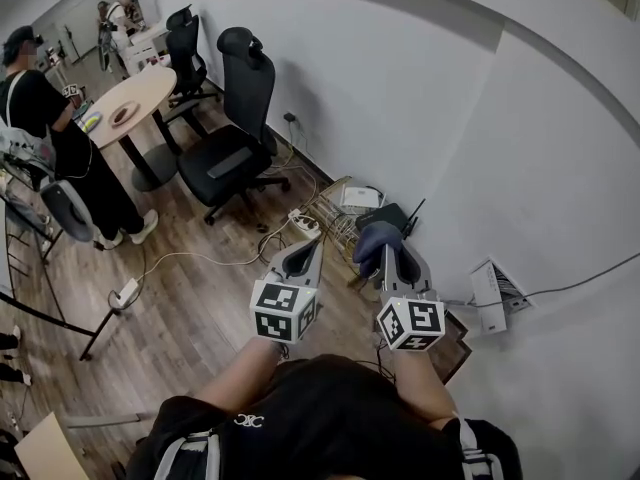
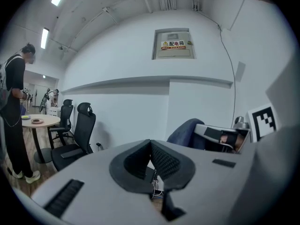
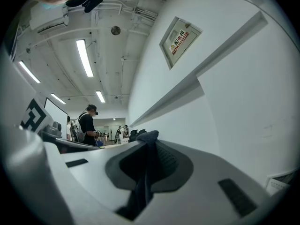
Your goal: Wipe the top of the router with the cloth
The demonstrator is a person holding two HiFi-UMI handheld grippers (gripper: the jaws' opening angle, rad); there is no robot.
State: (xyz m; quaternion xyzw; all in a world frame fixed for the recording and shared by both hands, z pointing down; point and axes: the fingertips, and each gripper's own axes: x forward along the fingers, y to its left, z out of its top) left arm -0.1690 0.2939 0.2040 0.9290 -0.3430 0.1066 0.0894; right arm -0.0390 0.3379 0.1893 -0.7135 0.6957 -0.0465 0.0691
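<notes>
In the head view a black router with a thin antenna sits low by the white wall, beside a white box. My right gripper is shut on a dark blue cloth, which bunches over its tips just short of the router. In the right gripper view the cloth fills the slit between the jaws of the right gripper. My left gripper is held level to its left, shut on nothing. In the left gripper view the left gripper has its pads together, with the cloth at the right.
Two black office chairs stand along the wall to the left. A power strip and loose cables lie on the wood floor near the router. A white wall unit is at the right. A person stands by a round table.
</notes>
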